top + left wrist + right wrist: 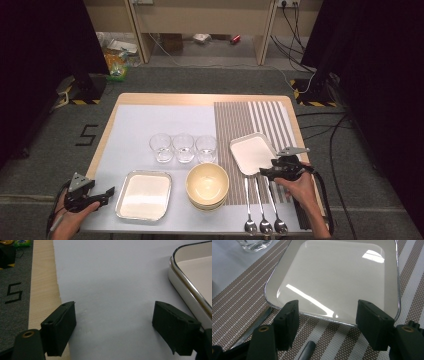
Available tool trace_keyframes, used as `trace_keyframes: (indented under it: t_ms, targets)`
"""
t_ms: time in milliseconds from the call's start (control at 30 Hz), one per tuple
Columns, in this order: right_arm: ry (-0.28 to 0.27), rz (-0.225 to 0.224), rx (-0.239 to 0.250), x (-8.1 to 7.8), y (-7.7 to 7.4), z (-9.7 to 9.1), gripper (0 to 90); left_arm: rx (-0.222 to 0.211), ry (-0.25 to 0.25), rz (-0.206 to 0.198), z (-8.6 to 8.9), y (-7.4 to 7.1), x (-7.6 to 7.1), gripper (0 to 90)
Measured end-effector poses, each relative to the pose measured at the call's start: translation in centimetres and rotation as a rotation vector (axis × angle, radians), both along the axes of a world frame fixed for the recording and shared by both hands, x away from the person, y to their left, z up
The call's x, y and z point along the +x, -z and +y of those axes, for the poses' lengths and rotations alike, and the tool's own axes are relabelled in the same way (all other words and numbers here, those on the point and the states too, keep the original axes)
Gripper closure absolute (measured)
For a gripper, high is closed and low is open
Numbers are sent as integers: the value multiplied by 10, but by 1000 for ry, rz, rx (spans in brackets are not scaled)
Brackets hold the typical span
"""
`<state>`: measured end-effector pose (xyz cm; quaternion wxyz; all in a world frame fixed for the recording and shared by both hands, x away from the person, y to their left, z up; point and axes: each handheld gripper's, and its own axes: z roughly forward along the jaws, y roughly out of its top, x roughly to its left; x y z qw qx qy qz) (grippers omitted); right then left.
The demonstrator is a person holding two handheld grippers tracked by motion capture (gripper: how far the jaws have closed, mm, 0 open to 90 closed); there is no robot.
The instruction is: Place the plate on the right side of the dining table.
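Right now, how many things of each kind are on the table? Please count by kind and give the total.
Clear glasses: 3
Square plates: 2, one on the striped mat and one on the white sheet
Bowls: a stack; I cannot tell how many, so counted as 1
Spoons: 3
Total: 9 at least

White square plate with thin silvery rim, on brown-and-white striped mat, right of centre. Second white plate, same silver edge, lower left on pale lilac-white sheet. Cream-yellow bowls, stacked, at lower centre. Clear glasses above. Shiny steel spoons at lower right. Light wood worktop edge. Black jaws on both grippers, grey plates on top.
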<state>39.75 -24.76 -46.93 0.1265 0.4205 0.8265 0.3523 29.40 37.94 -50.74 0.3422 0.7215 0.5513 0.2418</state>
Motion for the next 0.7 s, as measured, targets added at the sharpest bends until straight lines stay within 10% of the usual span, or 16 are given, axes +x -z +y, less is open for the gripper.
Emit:
trace_keyframes:
  t_ms: [400,700]
  targets:
    - [-18,-19,-92,-7,0,12,355,1,1,3,0,0,0,183]
    - [0,-31,-73,-9,2,21,430,0,1,3,0,0,0,183]
